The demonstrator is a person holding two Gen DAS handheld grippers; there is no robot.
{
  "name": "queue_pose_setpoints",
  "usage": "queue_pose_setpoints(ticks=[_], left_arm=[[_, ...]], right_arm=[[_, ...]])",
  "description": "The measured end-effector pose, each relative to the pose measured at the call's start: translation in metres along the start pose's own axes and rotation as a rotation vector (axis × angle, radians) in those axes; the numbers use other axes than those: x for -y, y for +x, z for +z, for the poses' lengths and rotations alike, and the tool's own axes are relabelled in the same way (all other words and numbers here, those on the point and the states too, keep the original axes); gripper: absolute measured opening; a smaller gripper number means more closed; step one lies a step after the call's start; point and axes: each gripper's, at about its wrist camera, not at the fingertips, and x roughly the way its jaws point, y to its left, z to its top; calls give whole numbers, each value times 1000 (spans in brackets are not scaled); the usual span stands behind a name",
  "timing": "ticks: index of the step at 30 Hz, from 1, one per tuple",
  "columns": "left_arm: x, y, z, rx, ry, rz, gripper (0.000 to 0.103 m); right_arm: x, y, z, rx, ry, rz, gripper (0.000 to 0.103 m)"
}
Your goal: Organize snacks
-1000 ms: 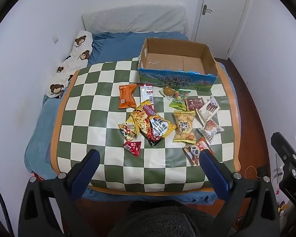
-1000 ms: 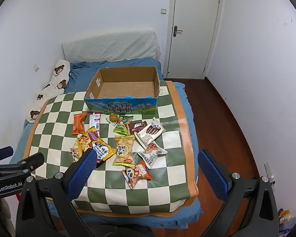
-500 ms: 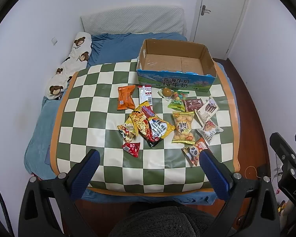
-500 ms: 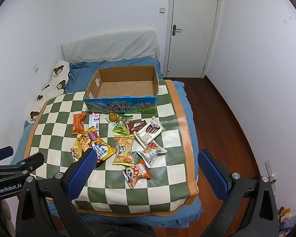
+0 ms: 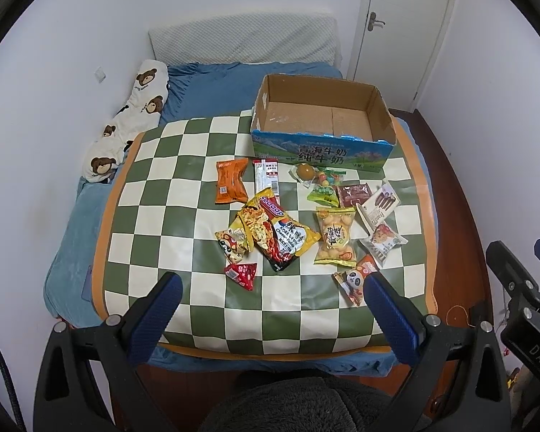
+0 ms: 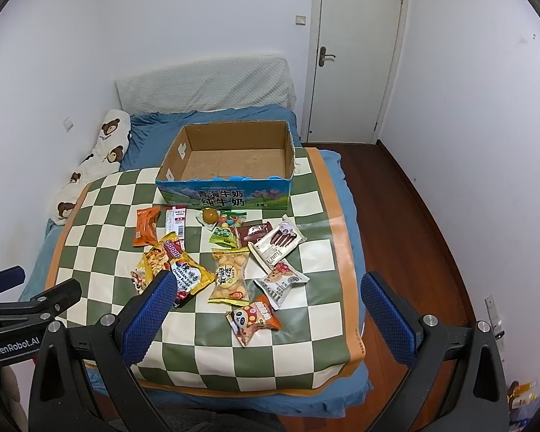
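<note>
Several snack packets lie on a green-and-white checkered mat (image 5: 154,187) on a bed. Among them are an orange packet (image 5: 229,181), a yellow noodle bag (image 5: 277,232), a yellow puff bag (image 5: 334,235) and a panda packet (image 5: 354,279). An empty cardboard box (image 5: 324,115) stands at the mat's far side; it also shows in the right wrist view (image 6: 234,158). My left gripper (image 5: 270,289) is open and empty above the mat's near edge. My right gripper (image 6: 264,288) is open and empty, above the near snacks, with the panda packet (image 6: 253,318) below it.
A bear-print pillow (image 5: 133,115) lies along the left wall. A grey padded headboard (image 5: 241,39) and a closed white door (image 6: 356,54) are behind the bed. Wooden floor (image 6: 406,223) runs along the bed's right side.
Both grippers have risen or drawn back slightly, so the mat and snacks sit a little higher in both views. Nothing on the mat has moved.
</note>
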Motion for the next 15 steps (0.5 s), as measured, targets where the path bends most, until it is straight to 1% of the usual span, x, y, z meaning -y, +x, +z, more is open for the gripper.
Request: queue_pose_setpoints(ticks=[15], left_arm=[[0,1,2,7,2,-6,103]], right_arm=[[-7,5,0,6,-10,7,103]])
